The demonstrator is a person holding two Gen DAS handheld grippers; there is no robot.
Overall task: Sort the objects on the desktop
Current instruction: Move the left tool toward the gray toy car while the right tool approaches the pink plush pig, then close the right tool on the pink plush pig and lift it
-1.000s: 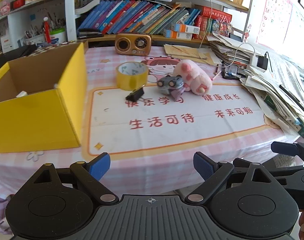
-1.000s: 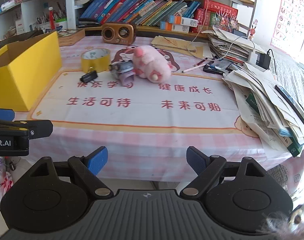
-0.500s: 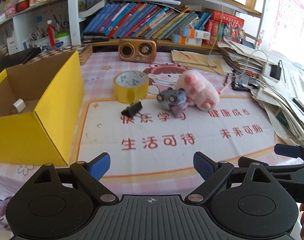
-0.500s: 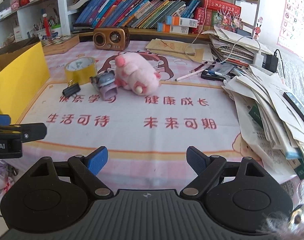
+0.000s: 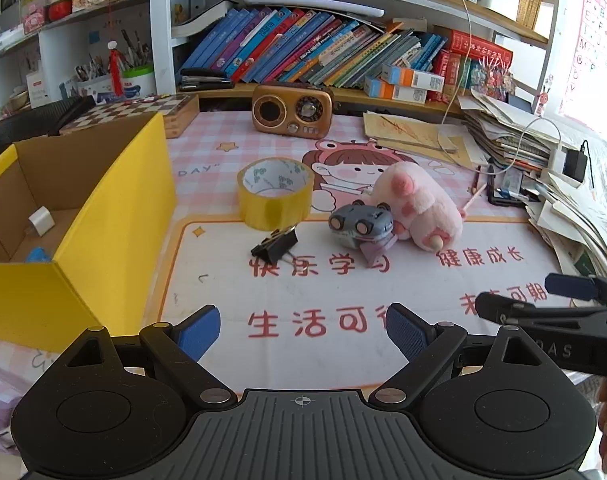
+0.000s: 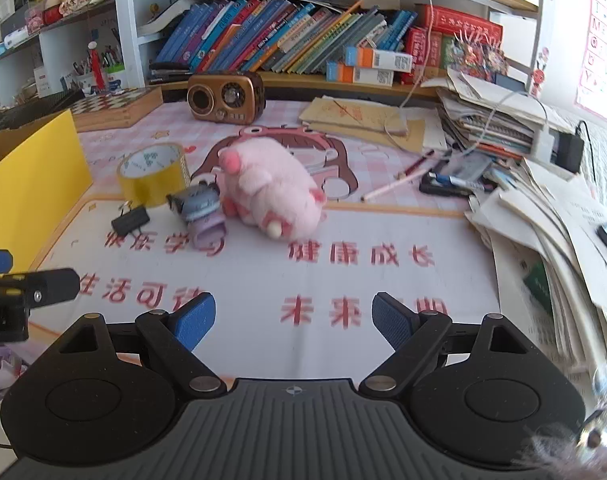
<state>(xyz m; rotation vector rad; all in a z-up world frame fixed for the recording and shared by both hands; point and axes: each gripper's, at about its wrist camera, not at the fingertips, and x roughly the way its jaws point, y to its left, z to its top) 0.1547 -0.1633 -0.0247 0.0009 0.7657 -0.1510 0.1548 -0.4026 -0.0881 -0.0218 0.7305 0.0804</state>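
jaws on both tools stand spread wide with nothing between them, as far as i can see from my screens. my left gripper (image 5: 302,328) hangs over the near part of the printed desk mat (image 5: 343,360), its blue pads (image 5: 199,330) apart and bare. straight ahead of those jaws, well beyond the tips, lies a black binder clip (image 5: 274,245), and just behind it stands a roll of yellow tape (image 5: 275,194). a little to the right of the clip sits a small grey toy car (image 5: 361,226), touching a pink plush pig (image 5: 417,208) on its far right side. off to the left of the left jaw stands an open yellow cardboard box (image 5: 115,216), with a small white piece (image 5: 41,221) and something blue on its floor. my right gripper (image 6: 294,320) is likewise empty, pads parted over the mat's red lettering. ahead of it and slightly left i see the plush pig (image 6: 271,196), with the grey toy car (image 6: 197,202) against its left side, then the binder clip (image 6: 130,219) and tape roll (image 6: 153,180) further left. each tool shows at the edge of the other's view. a brown retro radio (image 6: 225,98) sits far ahead by the bookshelf, and a heap of papers (image 6: 543,216) lies to the right.
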